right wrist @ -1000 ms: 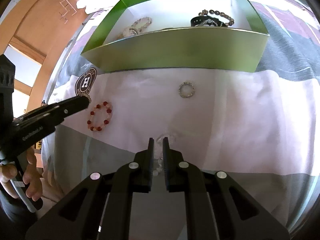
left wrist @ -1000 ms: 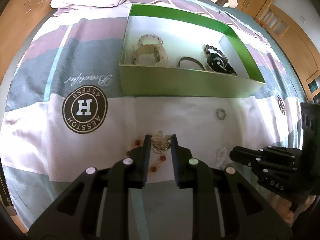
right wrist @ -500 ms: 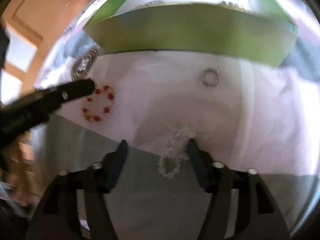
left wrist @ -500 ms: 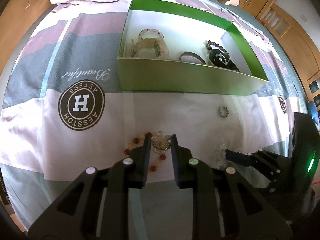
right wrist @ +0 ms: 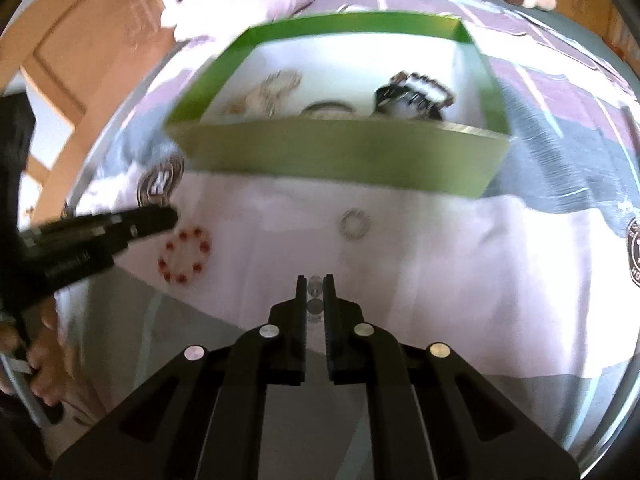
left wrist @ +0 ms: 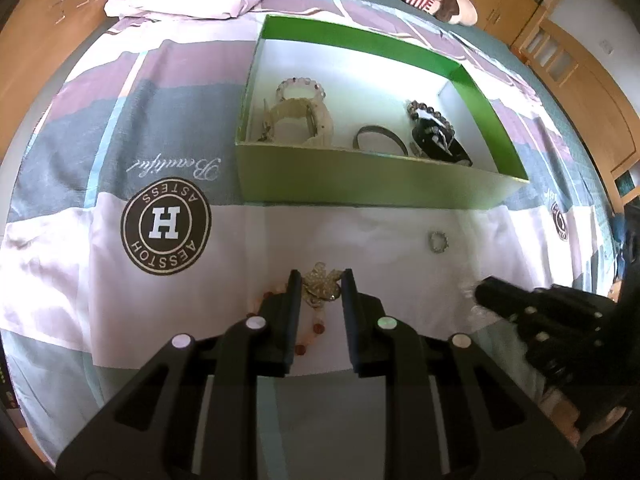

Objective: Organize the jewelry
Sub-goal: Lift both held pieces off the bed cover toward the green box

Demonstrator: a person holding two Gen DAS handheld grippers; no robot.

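The bed point(left wrist: 168, 80) carries everything, under a quilt of lilac, grey and white panels. Far back on it sits the green box point(left wrist: 372, 184), open-topped, already holding several bracelets and a dark band against its white floor. Loose pieces lie on the white panel in front of the box: the red bead bracelet point(right wrist: 185, 255), partly under the left tool in its own view, and a small ring point(left wrist: 438, 241) off to the right.

The left tool point(left wrist: 320, 286) stands narrowly parted with a gold pendant point(left wrist: 320, 286) pinched between its pads, held just above the red beads. The right tool point(right wrist: 315, 292) is closing its jaws, now nearly together, on a clear bead bracelet point(right wrist: 315, 294) whose beads show in the slit between them.

The step in hand looks like the pick-up: both tools have a piece and neither has yet gone to the box. Next, each should lift clear of the quilt, travel forward over the near wall and let go inside. The clear strand is slippery and barely caught, so I would lift it slowly.

Writing on the quilt reads upside down: a round brown badge point(left wrist: 166, 227) with a large "H" ringed by "AESSTOH" and "ASTESS", and above it "Beautiful" in script.
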